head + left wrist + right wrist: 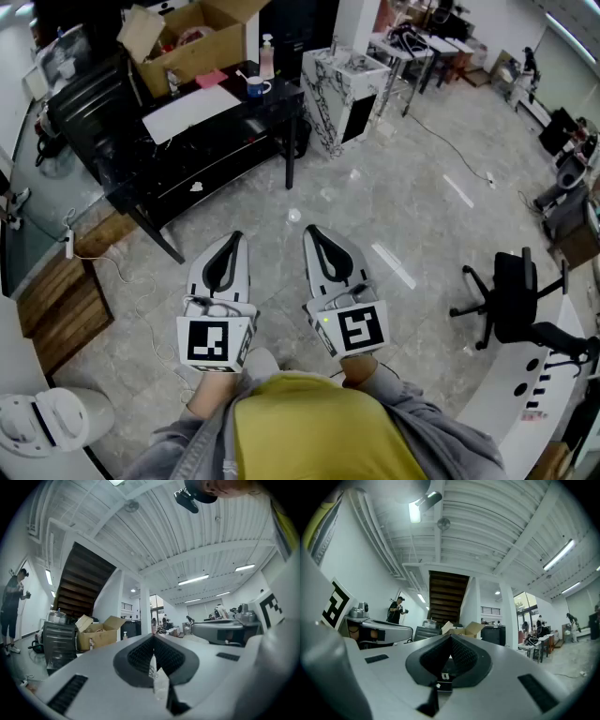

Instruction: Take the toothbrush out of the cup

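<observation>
A blue-and-white cup stands on the black table far ahead, with a thin toothbrush leaning out of it to the left. Both grippers are held side by side over the floor, well short of the table. My left gripper is shut with nothing in it, and its jaws meet in a point in the left gripper view. My right gripper is shut too and holds nothing. Neither gripper view shows the cup.
On the table lie a cardboard box, a white sheet and a bottle. A marbled white cabinet stands to its right, an office chair at right, wooden steps at left. A person stands far left.
</observation>
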`<state>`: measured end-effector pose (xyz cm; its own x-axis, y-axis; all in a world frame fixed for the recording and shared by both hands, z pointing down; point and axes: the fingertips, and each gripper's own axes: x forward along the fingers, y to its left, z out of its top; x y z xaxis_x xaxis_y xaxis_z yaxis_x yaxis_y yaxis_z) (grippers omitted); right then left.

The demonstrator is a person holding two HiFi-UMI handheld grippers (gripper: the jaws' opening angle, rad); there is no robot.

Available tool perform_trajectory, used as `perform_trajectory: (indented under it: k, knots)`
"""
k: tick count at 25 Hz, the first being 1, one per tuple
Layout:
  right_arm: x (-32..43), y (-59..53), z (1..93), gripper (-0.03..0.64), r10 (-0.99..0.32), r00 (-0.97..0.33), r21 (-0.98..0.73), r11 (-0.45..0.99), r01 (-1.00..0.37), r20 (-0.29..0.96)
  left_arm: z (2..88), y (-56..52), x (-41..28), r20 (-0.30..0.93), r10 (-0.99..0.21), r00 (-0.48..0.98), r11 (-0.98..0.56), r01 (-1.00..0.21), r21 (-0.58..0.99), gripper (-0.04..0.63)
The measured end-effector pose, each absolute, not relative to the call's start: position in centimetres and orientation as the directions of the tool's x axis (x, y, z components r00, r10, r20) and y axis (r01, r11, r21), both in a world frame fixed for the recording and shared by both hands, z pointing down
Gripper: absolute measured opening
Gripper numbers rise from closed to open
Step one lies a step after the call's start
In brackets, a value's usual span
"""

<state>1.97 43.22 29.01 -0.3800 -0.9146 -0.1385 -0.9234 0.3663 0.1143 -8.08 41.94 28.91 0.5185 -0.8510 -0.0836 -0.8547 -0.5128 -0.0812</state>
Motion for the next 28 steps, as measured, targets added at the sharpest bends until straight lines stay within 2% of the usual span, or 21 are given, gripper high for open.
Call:
perform_trajectory:
  k: [8, 21, 28]
  knots:
    - [1.8, 37.4, 29.6, 0.011, -0.911, -0.384, 0.118, 0.369, -0.922, -0.154, 29.8, 36.1, -8.3, -0.1, -0.846, 0.523, -0.519, -0.852, -0.069, 0.0]
    - [-0.5, 16.9, 27.7, 0.038, -0.935, -0.304, 0.144, 0.28, -0.949, -0.184, 27.6, 15.4, -9.8, -0.126, -0.787, 0.604, -0.595, -0.797, -0.104, 0.0]
    - [-1.3, 8.9, 28.3, 0.055, -0.941, -0.286, 0.134, 0.264, -0.955, -0.184, 28.3, 7.5, -9.9, -0.117, -0.765, 0.634, -0.626, -0.774, -0.099, 0.0]
